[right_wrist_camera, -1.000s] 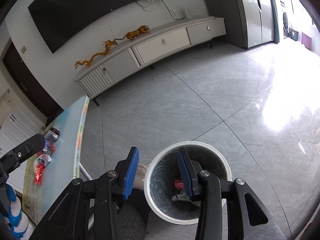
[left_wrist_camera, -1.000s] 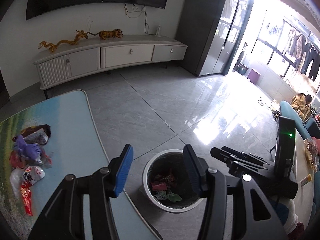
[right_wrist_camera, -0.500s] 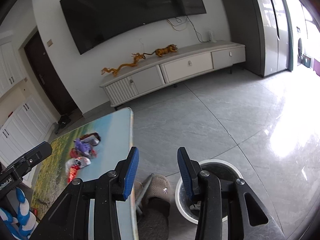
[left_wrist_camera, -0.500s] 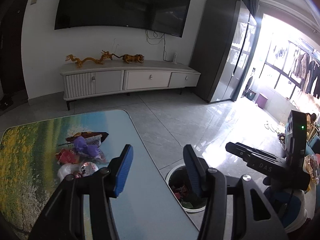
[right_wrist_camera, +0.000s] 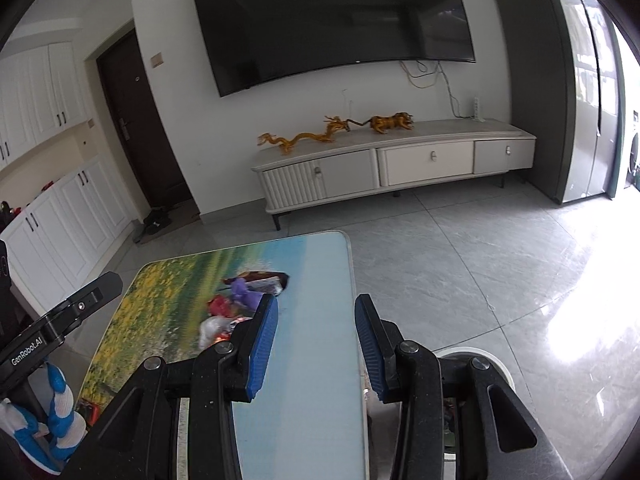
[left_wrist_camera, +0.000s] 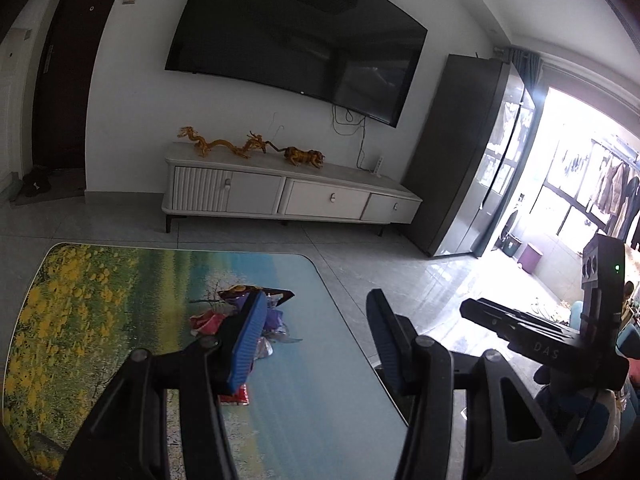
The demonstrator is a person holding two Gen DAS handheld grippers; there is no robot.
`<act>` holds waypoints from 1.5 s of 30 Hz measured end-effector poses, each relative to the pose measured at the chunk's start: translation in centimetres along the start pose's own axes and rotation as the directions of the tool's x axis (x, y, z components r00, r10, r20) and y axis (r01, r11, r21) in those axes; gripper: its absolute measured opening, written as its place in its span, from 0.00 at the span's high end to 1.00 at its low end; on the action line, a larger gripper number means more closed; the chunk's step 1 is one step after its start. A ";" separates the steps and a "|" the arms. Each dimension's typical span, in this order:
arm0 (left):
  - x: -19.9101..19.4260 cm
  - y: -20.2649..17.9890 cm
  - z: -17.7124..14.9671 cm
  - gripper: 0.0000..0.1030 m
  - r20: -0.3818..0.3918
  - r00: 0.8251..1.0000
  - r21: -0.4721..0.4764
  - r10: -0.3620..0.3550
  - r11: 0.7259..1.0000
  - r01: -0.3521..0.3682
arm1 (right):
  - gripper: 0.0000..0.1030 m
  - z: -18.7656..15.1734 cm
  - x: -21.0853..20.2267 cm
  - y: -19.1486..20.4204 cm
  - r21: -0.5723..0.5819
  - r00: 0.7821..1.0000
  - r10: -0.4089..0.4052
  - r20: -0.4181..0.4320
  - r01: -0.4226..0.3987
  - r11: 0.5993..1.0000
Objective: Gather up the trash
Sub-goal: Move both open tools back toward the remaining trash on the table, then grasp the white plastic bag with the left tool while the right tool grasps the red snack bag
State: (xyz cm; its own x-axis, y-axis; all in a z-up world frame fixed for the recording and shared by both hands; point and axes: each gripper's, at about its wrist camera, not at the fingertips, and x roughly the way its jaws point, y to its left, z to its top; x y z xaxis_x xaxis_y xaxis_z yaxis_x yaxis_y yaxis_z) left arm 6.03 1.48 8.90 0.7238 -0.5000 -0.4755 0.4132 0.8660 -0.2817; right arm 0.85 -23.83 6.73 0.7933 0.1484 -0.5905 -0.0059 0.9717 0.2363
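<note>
step: reach wrapper pile on tabletop | both fingers apart, empty | pile ahead-left of fingers | approach low, pinch one piece; count probably unclear

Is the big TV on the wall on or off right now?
Off. The TV screen is uniformly dark in both views, showing only faint room reflections.

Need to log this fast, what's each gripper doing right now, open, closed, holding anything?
Left gripper: open, holding nothing.
Right gripper: open, holding nothing.
</note>
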 end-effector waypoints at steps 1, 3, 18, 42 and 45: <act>-0.2 0.7 0.0 0.51 0.003 1.000 -0.008 0.006 1.000 -0.006 | 0.63 0.0 0.1 0.4 -0.006 1.000 0.005 -0.003 -0.005 1.000; -0.4 2.1 -0.1 0.51 0.005 1.000 -0.024 0.016 1.000 -0.016 | 0.63 0.0 0.7 1.5 -0.018 1.000 0.016 -0.012 -0.016 1.000; 3.1 9.6 -2.4 0.52 -0.094 0.990 -0.126 0.102 0.986 -0.113 | 0.63 -1.4 8.1 6.6 -0.057 0.984 0.111 -0.142 -0.120 0.991; 16.2 12.7 -7.5 0.69 -0.404 0.914 -0.155 0.042 0.981 -0.113 | 0.63 -7.6 19.4 8.9 -0.085 0.865 0.275 -0.421 -0.339 0.937; 16.3 12.7 -7.5 0.73 -0.401 0.916 -0.156 0.019 0.984 -0.089 | 0.63 -7.9 20.0 9.1 -0.079 0.856 0.285 -0.432 -0.351 0.933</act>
State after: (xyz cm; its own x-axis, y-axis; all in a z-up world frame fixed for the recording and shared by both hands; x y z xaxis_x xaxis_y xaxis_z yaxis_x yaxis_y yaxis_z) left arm 18.93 4.23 -8.69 0.4494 -0.4447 -0.7748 0.2560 0.8950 -0.3652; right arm 11.86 -10.56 -9.04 0.4139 0.4838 -0.7711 -0.3321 0.8690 0.3669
